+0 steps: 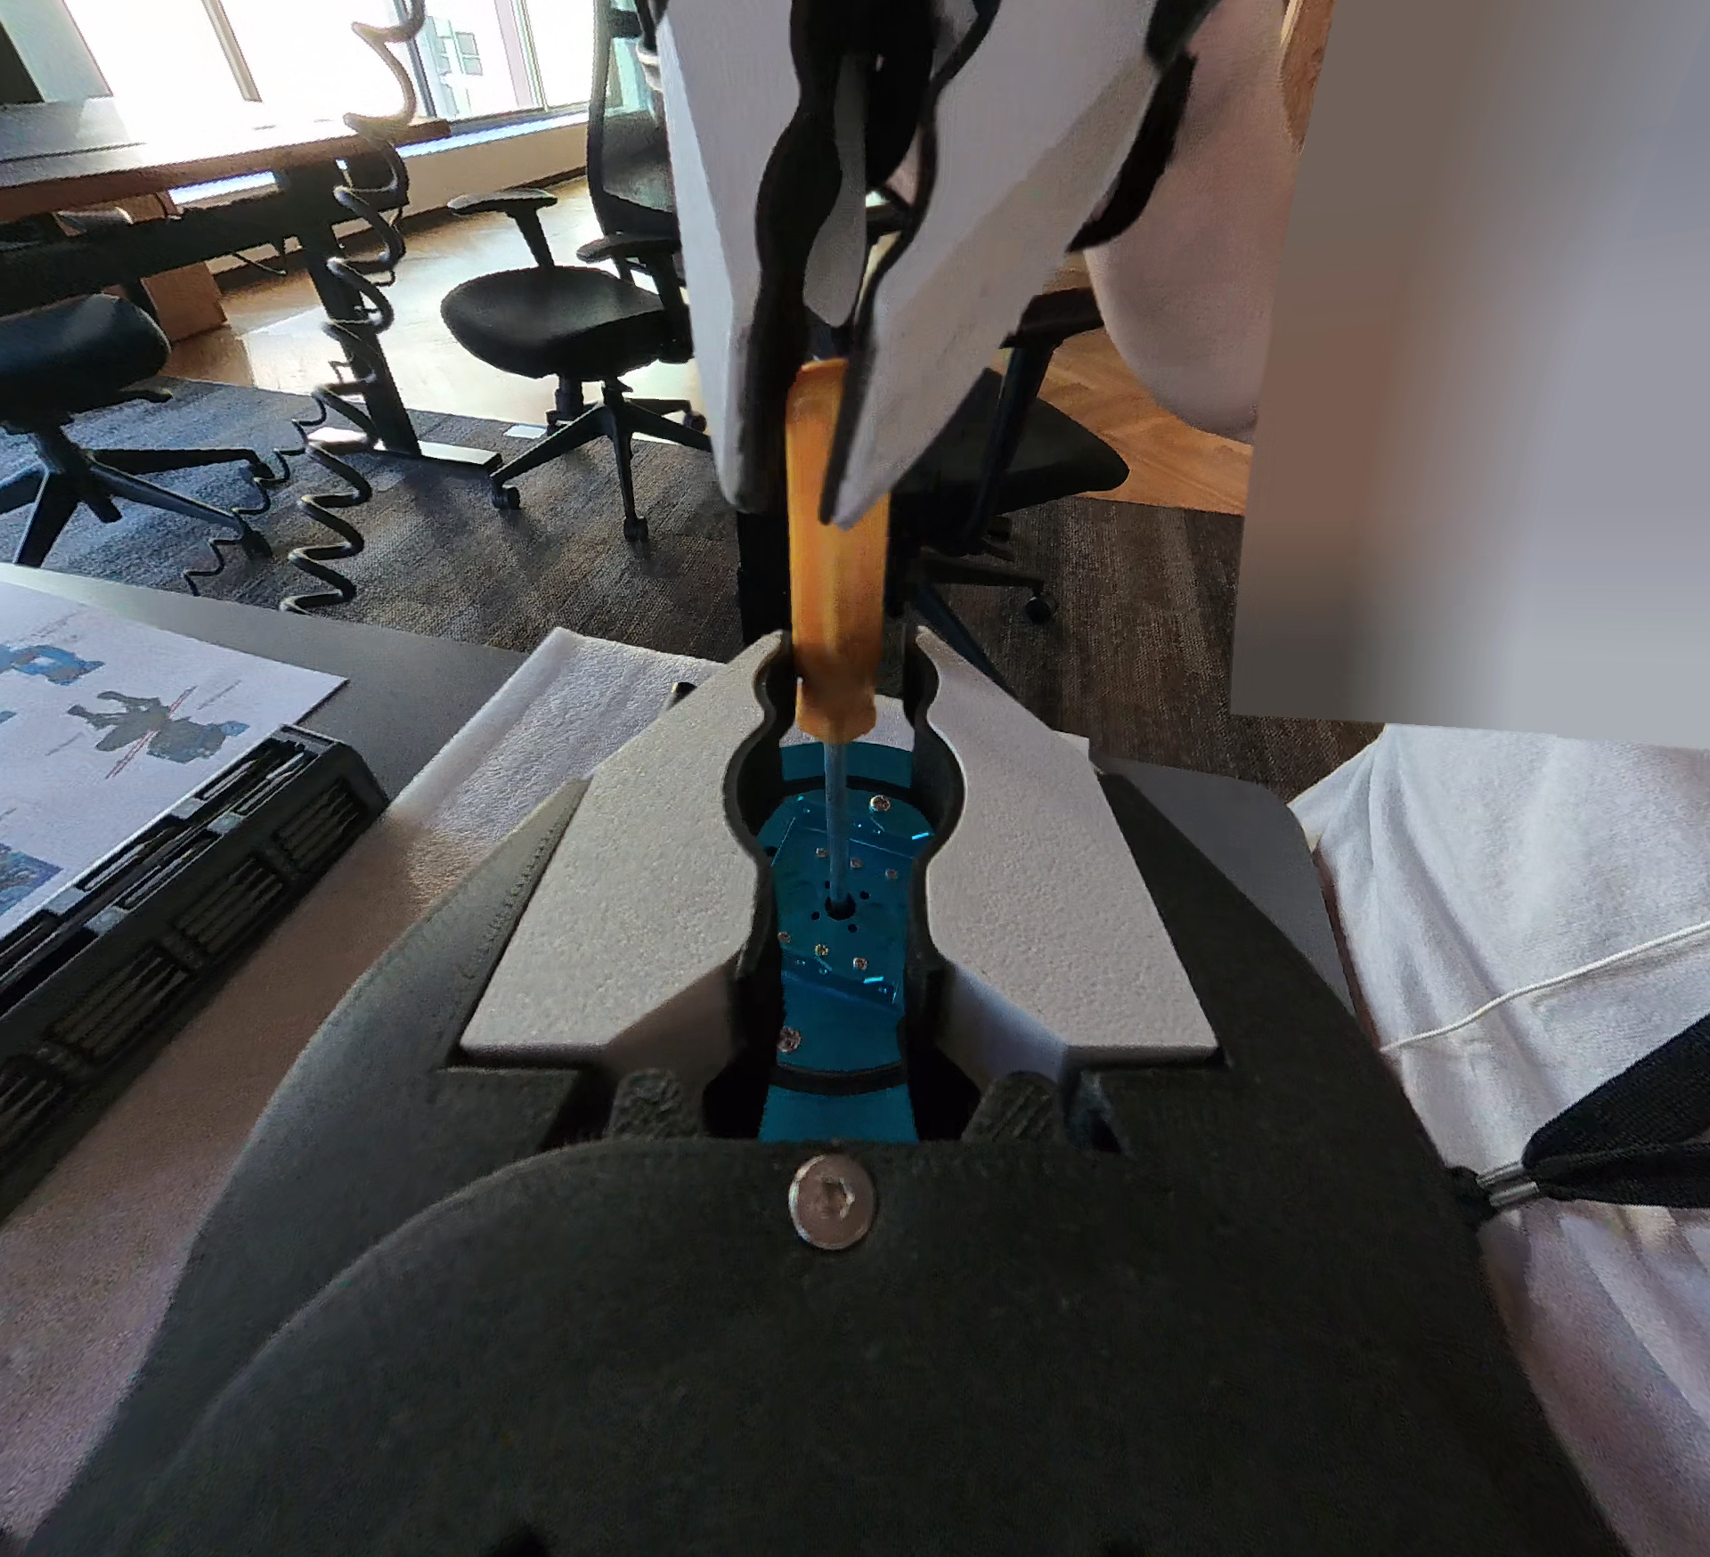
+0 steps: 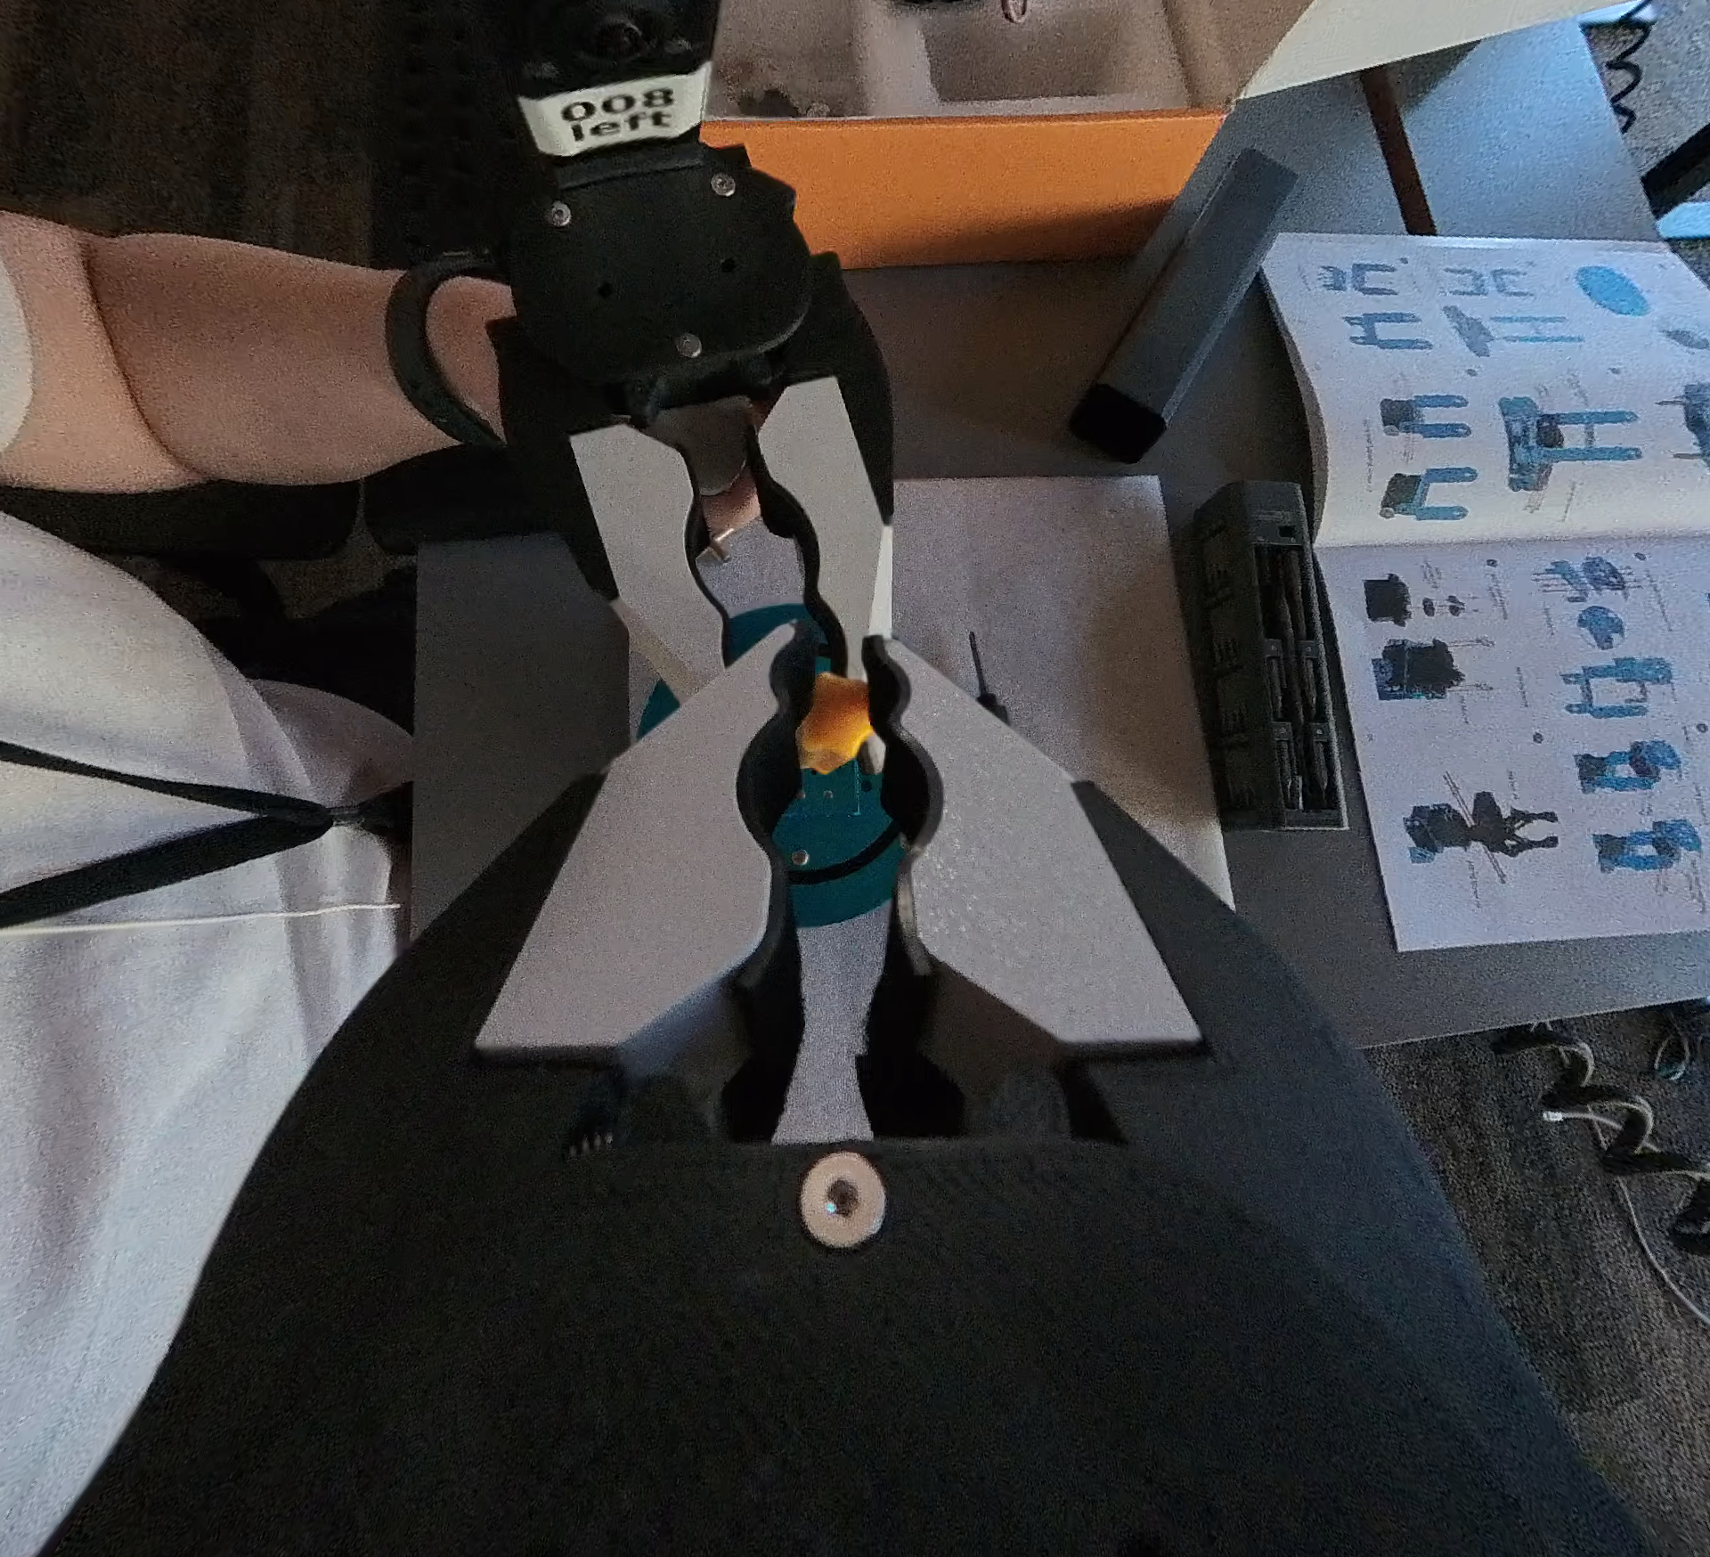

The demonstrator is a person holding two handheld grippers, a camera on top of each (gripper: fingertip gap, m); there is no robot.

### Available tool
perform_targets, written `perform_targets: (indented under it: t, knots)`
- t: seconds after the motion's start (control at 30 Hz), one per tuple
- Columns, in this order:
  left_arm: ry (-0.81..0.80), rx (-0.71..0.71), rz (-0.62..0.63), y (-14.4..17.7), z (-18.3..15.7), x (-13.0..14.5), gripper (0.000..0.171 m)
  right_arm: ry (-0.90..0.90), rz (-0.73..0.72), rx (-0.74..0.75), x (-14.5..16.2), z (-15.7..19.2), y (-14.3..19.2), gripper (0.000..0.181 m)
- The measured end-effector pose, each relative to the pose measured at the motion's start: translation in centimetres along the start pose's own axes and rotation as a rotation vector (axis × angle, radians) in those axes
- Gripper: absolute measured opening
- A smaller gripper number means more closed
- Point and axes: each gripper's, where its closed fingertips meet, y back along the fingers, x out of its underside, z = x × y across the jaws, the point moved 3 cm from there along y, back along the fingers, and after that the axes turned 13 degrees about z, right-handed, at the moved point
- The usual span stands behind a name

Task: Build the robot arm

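A blue metal part (image 1: 833, 985) with small holes and screws lies on a white pad (image 2: 1036, 587); it also shows in the right wrist view (image 2: 833, 860). My left gripper (image 1: 856, 661) is closed around it, jaws narrow, and shows from above in the right wrist view (image 2: 805, 633). My right gripper (image 2: 837, 661) is shut on an orange-handled screwdriver (image 2: 833, 721) and holds it upright. In the left wrist view the right gripper (image 1: 796, 485) comes down from above. The screwdriver (image 1: 837, 587) has its thin shaft tip in a central hole of the blue part.
A black bit case (image 2: 1268, 661) and an open picture manual (image 2: 1517, 680) lie right of the pad. An orange box with foam inserts (image 2: 972, 171) and a long grey box (image 2: 1194, 300) lie behind. A small black bit (image 2: 981, 670) lies on the pad. Office chairs (image 1: 555, 319) stand beyond the table.
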Motion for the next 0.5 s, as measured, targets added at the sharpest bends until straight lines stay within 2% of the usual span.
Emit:
perform_targets:
  t: [0.13, 0.23, 0.3, 0.4, 0.5]
  knots:
    - [-0.019, -0.016, -0.021, 0.9, -0.2, -0.7, 0.016, -0.077, -0.06, -0.069, -0.3, 1.0, 0.2, 0.011]
    - [-0.052, -0.031, 0.004, 0.9, -0.3, -0.7, 0.015, -0.047, -0.096, -0.144, -0.2, 1.1, 0.1, 0.011]
    - [-0.054, -0.022, 0.016, 0.9, -0.3, -0.7, 0.015, -0.011, -0.136, -0.175, -0.2, 0.5, 0.1, 0.022]
    - [-0.05, 0.004, 0.02, 0.8, -0.1, -0.8, 0.015, 0.031, -0.206, -0.272, -0.2, 0.7, 0.0, 0.011]
    - [-0.023, 0.055, 0.003, 0.7, -0.1, -0.8, 0.015, 0.004, -0.225, -0.23, 0.0, 0.0, -0.3, 0.0]
